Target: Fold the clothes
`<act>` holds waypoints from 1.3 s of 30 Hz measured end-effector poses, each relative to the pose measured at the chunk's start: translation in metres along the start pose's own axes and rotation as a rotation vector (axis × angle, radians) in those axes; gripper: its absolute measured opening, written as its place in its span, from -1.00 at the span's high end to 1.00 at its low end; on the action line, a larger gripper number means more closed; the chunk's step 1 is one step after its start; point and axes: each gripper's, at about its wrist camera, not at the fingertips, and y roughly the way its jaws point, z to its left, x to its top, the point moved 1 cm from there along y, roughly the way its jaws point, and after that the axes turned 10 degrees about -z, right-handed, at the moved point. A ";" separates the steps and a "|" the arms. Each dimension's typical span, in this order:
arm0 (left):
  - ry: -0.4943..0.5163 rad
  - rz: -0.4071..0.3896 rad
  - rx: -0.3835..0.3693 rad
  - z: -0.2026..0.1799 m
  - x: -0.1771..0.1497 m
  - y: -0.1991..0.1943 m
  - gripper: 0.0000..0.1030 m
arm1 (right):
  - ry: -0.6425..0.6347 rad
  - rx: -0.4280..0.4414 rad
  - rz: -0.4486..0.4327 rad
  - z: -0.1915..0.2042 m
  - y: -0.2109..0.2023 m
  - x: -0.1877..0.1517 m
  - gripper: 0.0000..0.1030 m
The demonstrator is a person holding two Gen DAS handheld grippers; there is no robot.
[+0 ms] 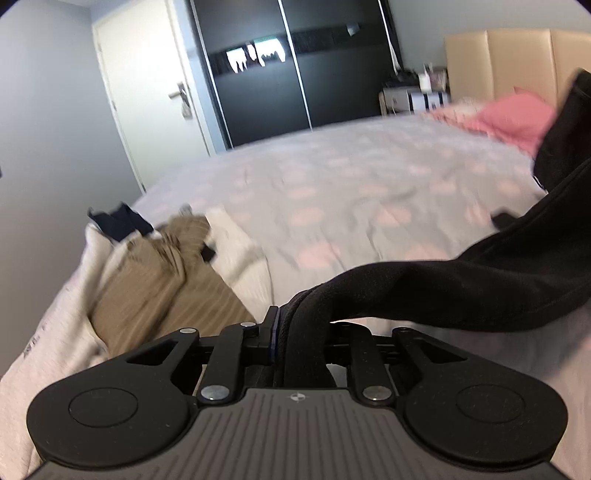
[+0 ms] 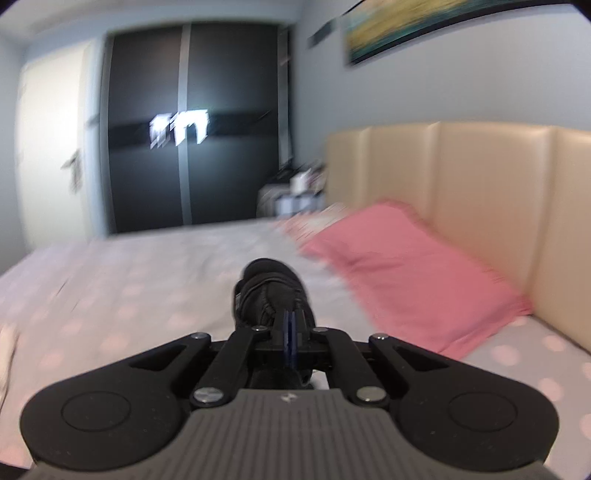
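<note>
A: What filled most of both views?

B: A wide bed under a pale grey cover with pink spots. Behind it stood a tall black sliding-door wardrobe with a white door to its left, and a cream padded headboard ran along the bed's right side. A flat pink pillow lay against that headboard.

A: And the task's own thing?

B: A black fabric garment hung above the cover, stretched between the two tools. The left gripper was clenched on one bunched edge of it, the cloth passing between the jaws. The right gripper was clamped fully together on another bunch, which bulged just ahead of its blue pads.

A: What lay nearby?

B: In the left wrist view, a heap of clothes sat on the bed's near left corner: a light grey garment, a tan ribbed one on top of it, a white piece and a small dark navy piece. A low white bedside unit stood by the wardrobe.

A: What could not be made out?

B: Both views were smeared by motion blur. The items on the bedside unit were too small to name. The framed picture on the wall was cut off by the edge. The black garment's far end ran out of the left wrist view, so its type was unclear.
</note>
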 end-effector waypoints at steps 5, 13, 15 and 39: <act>-0.027 -0.153 0.048 0.016 0.042 -0.018 0.72 | 0.033 -0.096 -0.162 -0.037 -0.038 0.026 0.99; 0.239 -0.162 -0.008 0.021 0.102 0.004 0.72 | -0.055 -0.004 -0.237 -0.029 -0.051 0.067 0.99; 0.308 -0.132 -0.031 0.022 0.096 0.018 0.72 | -0.037 0.033 -0.152 -0.021 -0.035 0.052 0.91; 0.300 0.060 -0.075 0.022 0.035 0.067 0.71 | 0.130 -0.053 0.621 -0.102 0.041 -0.143 0.03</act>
